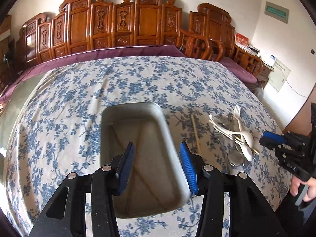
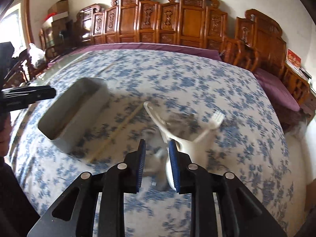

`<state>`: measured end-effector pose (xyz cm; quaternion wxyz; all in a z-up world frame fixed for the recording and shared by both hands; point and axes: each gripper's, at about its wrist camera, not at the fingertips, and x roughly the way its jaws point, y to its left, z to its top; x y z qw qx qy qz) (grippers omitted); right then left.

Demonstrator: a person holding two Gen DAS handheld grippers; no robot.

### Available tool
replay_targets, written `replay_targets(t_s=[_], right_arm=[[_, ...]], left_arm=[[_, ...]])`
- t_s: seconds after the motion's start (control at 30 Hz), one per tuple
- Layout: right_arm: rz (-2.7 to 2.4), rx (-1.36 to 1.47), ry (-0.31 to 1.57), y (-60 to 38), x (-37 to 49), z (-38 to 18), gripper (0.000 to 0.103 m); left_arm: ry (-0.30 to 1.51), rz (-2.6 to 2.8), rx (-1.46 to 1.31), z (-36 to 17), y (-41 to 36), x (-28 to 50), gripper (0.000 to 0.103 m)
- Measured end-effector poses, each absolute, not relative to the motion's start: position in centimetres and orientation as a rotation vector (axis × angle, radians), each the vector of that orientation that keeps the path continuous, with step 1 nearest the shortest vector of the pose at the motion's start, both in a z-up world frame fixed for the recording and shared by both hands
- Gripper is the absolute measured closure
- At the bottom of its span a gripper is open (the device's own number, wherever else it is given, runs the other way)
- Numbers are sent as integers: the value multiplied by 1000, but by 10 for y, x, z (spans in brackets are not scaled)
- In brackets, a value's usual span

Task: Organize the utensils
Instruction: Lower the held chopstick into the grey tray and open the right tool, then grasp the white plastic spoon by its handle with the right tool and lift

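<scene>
Was mid-pick: right gripper (image 2: 156, 164) jaws spread over white plastic spoon (image 2: 169, 174) at 6 o'clock, needing closure; left gripper (image 1: 158, 167) spread, empty above grey rectangular tray (image 1: 164, 122).

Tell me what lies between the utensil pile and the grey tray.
Only a single chopstick lies on the tablecloth in the gap between the utensil pile and the grey tray. It lies flat, so lifted utensils should pass over it. Nothing else visible stands in the way.
</scene>
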<state>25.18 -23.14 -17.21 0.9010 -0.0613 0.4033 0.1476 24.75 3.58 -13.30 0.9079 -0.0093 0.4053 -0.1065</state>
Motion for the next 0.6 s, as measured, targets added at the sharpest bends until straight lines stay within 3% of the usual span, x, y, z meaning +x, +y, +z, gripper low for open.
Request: replay_targets(t_s=[0.13, 0.2, 0.3, 0.6], right_arm=[[261, -172, 869, -246, 266, -193, 75], [252, -192, 884, -250, 274, -203, 64], [236, -215, 890, -252, 281, -217, 57], [214, -219, 901, -254, 293, -238, 56]], left_arm=[[843, -248, 7, -137, 13, 243, 58], [842, -263, 24, -138, 1, 240, 58], [847, -284, 38, -142, -11, 237, 58], [874, -323, 97, -158, -38, 228, 58]])
